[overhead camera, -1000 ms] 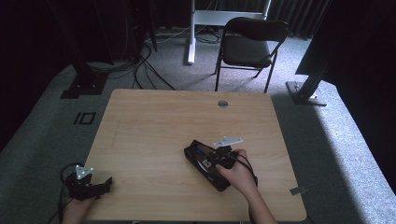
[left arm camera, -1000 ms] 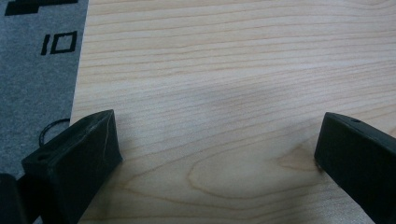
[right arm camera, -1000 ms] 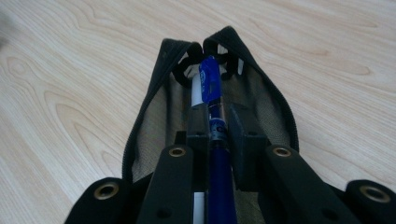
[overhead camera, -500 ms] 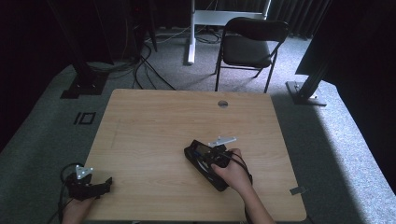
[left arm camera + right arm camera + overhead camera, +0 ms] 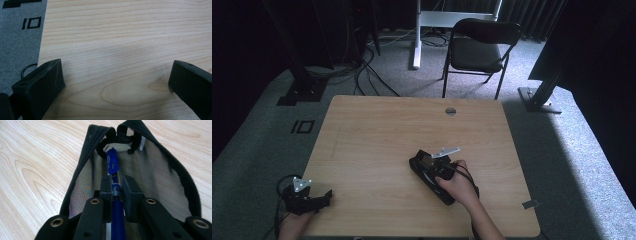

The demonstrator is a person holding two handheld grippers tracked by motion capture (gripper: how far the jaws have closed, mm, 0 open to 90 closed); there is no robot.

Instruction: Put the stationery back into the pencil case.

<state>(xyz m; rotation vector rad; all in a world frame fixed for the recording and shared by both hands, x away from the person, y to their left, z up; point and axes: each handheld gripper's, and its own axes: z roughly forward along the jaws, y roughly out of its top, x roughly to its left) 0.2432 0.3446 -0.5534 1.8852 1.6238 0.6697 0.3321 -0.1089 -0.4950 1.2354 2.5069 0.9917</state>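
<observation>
The jaws of the right gripper point(image 5: 116, 192) stand almost together, closed on a blue pen point(image 5: 115, 195) that runs straight up between them. The pen's barrel comes out from under the jaws at the bottom of the right gripper view, passes between the two black pads, and its blue cap end reaches ahead of the jaws into a black mesh pouch point(image 5: 155, 167). The pouch lies open around and beyond the jaws, with its zipper edges spreading to either side of them and meeting at a point past the pen's tip. The mesh lining lies beneath and on both sides of the jaws. A white marking shows on the pen's barrel just between the pads, too small to read.

In the high view the right gripper point(image 5: 435, 167) lies over the dark pouch point(image 5: 424, 172) on the wooden table point(image 5: 377, 130), with the person's right hand point(image 5: 459, 182) on it.

The left gripper point(image 5: 115, 82) has its jaws spread wide, holding nothing, with bare table point(image 5: 125, 37) between and ahead of them. To the left of its left jaw the table edge falls off to grey carpet point(image 5: 17, 37), where a black mark reading like "10" point(image 5: 31, 23) is printed. In the high view the left gripper point(image 5: 307, 197) sits at the table's near left corner, well apart from the pouch.
</observation>
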